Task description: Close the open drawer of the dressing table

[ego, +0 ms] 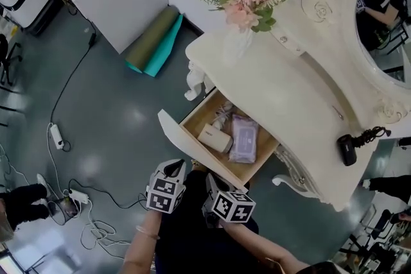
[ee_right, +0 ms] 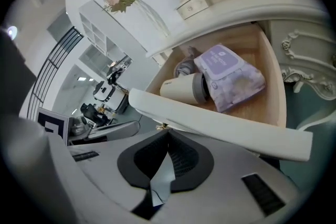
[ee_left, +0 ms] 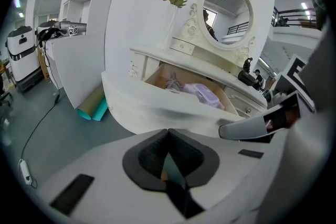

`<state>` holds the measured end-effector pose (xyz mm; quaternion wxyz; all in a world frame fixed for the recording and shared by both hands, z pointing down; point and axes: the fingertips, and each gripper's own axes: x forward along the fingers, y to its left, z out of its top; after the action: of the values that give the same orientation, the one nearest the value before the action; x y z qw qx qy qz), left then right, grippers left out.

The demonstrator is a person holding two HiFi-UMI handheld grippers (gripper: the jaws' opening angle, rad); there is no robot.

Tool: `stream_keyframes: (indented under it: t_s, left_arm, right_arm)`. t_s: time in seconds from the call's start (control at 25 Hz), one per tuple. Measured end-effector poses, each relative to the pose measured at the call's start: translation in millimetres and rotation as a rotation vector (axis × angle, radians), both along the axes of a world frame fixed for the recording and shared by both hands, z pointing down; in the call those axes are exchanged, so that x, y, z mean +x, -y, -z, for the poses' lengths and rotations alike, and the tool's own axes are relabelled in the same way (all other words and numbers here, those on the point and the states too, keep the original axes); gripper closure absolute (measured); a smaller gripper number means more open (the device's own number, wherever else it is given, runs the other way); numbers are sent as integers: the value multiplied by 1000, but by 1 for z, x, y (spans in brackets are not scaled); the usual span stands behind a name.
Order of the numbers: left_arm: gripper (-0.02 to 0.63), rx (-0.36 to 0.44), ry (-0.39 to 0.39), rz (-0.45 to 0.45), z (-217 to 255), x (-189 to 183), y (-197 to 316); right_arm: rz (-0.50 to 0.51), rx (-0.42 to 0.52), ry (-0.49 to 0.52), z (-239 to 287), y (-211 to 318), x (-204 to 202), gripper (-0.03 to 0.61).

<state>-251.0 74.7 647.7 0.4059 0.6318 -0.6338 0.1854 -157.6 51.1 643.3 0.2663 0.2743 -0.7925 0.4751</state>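
The drawer [ego: 174,137] stands open just beyond me, its long front lying crosswise before my right tongs [ego: 210,179] and, slightly farther off, my left tongs [ego: 174,165], both closed and empty.

The dressing table [ego: 282,86] wears smooth cream paint with a soft satin sheen, while the inside of its drawer [ego: 204,113] is bare pale wood, matt. In it a lilac wipes pack [ego: 244,138] shows shiny plastic film. At nine o'clock from the drawer the grey floor [ego: 115,112] is glossy and throws back lights. The left gripper [ee_left: 168,131] has a smooth matt grey plastic shell and finely textured black pads [ee_left: 149,157]
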Motion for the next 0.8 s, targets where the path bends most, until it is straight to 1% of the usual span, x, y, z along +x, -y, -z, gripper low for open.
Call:
stream_keyframes:
  t_s: [0.24, 0.8]
  left_arm:
    - [595, 20, -24, -3, 2, -1, 10]
    - [594, 36, -29, -78, 7, 11, 40]
  right_arm:
    - [-35, -9, -3, -1, 5, 3, 571]
    - [-104, 1, -3, 0, 22, 11, 571]
